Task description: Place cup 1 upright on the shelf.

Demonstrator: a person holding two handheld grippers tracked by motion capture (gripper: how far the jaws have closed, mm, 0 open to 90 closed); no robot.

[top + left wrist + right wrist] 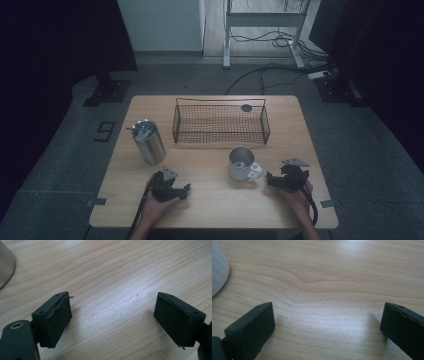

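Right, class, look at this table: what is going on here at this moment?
A person rests the left hand-held gripper and right hand-held gripper on the light wooden table, both open and holding nothing. The steel tumbler with lid, the metal mug with handle and the black wire basket stand untouched.

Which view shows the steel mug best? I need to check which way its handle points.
The high view: the steel mug stands whole and upright in front of the wire basket, handle toward the right gripper. The right gripper view catches a pale curved edge, apparently the mug; the left gripper view's curved steel edge belongs to something unclear.
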